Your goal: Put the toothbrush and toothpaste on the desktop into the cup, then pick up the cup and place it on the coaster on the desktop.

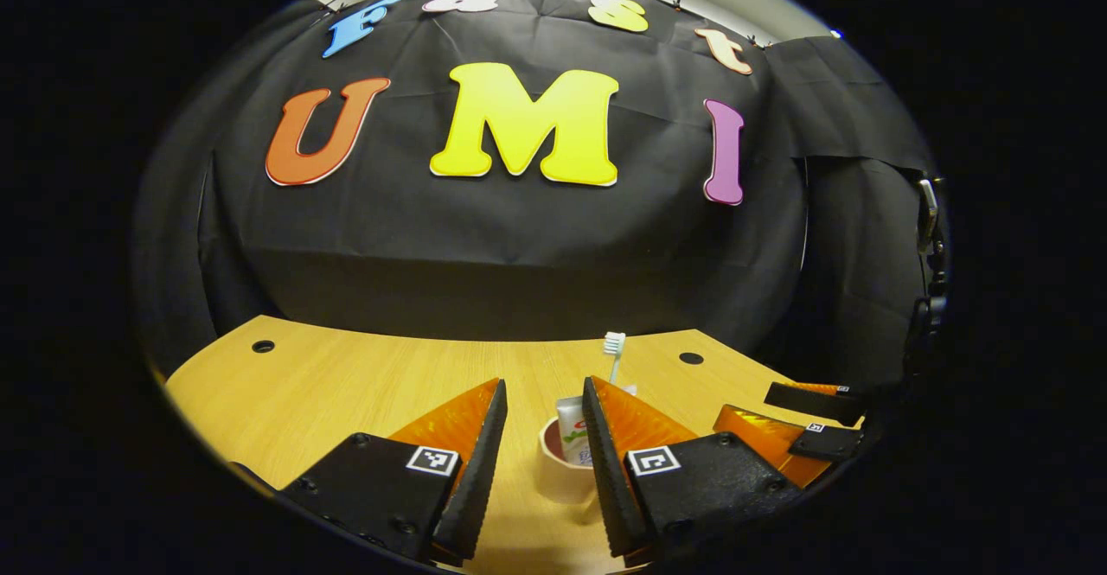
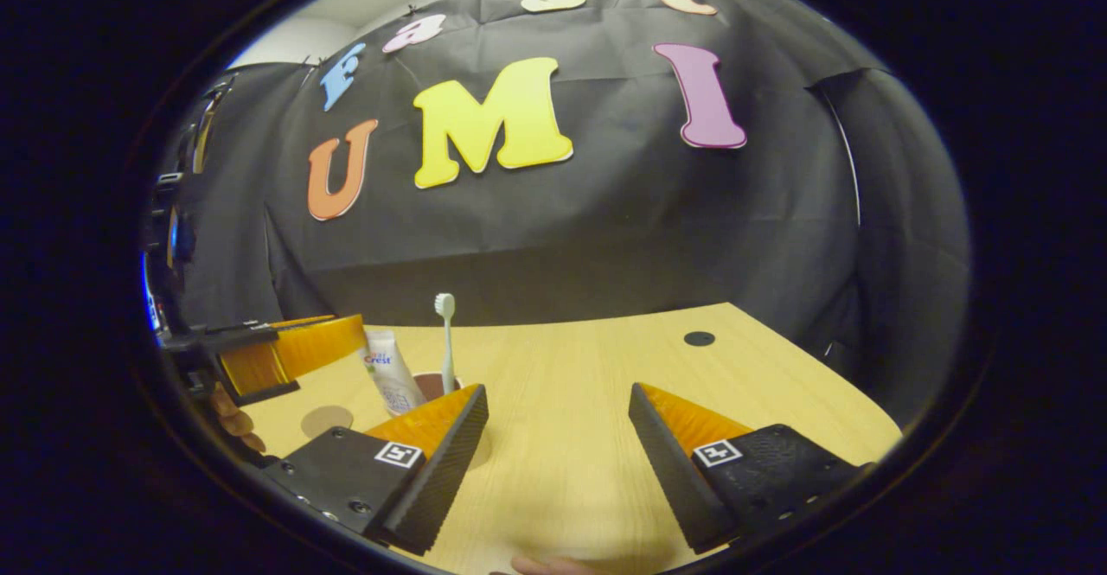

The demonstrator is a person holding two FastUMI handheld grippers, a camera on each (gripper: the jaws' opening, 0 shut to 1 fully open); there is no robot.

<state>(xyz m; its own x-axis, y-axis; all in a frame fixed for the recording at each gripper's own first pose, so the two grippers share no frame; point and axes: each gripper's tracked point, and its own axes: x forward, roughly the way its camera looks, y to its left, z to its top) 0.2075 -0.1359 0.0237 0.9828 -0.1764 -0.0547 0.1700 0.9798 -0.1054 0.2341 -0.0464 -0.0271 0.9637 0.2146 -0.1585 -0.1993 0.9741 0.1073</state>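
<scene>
A pale pink cup point(image 1: 560, 475) stands upright on the wooden desktop point(image 1: 346, 385). The toothpaste tube point(image 1: 572, 437) and the white toothbrush point(image 1: 614, 346) stand inside it. My left gripper point(image 1: 545, 393) is open and the cup sits in the gap, close against the right-hand finger point(image 1: 610, 454). In the right gripper view the cup point(image 2: 430, 382), toothpaste point(image 2: 391, 378) and toothbrush point(image 2: 446, 341) are at the left, partly behind one finger. My right gripper point(image 2: 558, 393) is open over bare wood. A round brown coaster point(image 2: 327, 420) lies left of the cup.
The right gripper point(image 1: 804, 428) shows at the right of the left gripper view. The left gripper point(image 2: 285, 350) and a hand point(image 2: 229, 424) show at the left of the right gripper view. Dark cable holes point(image 1: 263, 346) point(image 1: 691, 357) point(image 2: 699, 338) sit near the desk's back edge.
</scene>
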